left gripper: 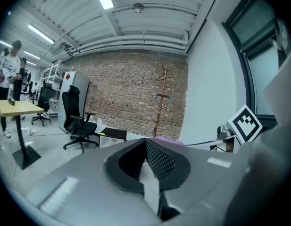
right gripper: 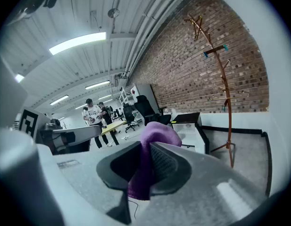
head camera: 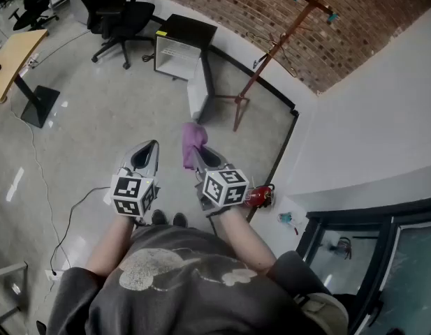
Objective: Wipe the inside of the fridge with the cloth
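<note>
The right gripper (right gripper: pixel 146 149) pinches the purple cloth (right gripper: pixel 159 132), the left gripper (left gripper: pixel 146 147) is closed on nothing; with the fridge (head camera: pixel 189 28) well apart, better approach and crouch first.

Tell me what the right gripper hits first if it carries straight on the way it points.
Nothing close: grey floor lies ahead of the right gripper, shut on the purple cloth. Probably the small black-topped open fridge comes first, though depth is unclear.
</note>
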### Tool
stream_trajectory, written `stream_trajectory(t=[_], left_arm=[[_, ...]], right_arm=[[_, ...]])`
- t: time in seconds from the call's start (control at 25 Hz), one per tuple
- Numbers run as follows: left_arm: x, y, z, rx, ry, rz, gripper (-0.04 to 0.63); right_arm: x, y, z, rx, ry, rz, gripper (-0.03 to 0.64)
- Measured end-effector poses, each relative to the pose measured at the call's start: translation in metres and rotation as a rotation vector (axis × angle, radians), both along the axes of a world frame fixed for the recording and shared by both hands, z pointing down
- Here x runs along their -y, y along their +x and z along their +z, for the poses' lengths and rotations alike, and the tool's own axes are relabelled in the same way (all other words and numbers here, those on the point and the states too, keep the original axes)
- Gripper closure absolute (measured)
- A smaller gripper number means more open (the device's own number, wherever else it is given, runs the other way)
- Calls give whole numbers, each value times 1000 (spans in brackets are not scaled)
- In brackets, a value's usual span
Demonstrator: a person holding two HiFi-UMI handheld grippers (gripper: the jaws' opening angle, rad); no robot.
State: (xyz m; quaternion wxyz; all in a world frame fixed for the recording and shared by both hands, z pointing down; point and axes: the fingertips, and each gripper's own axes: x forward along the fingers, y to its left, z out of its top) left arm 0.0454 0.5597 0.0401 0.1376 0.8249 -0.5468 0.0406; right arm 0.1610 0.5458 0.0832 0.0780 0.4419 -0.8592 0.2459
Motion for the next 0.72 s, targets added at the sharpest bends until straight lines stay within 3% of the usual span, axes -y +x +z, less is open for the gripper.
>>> stream_trajectory(t=[0.72], left_arm=[[-1, -12, 19, -22, -45, 17, 577]], right_arm=[[-2, 6, 10, -7, -15, 66, 568]])
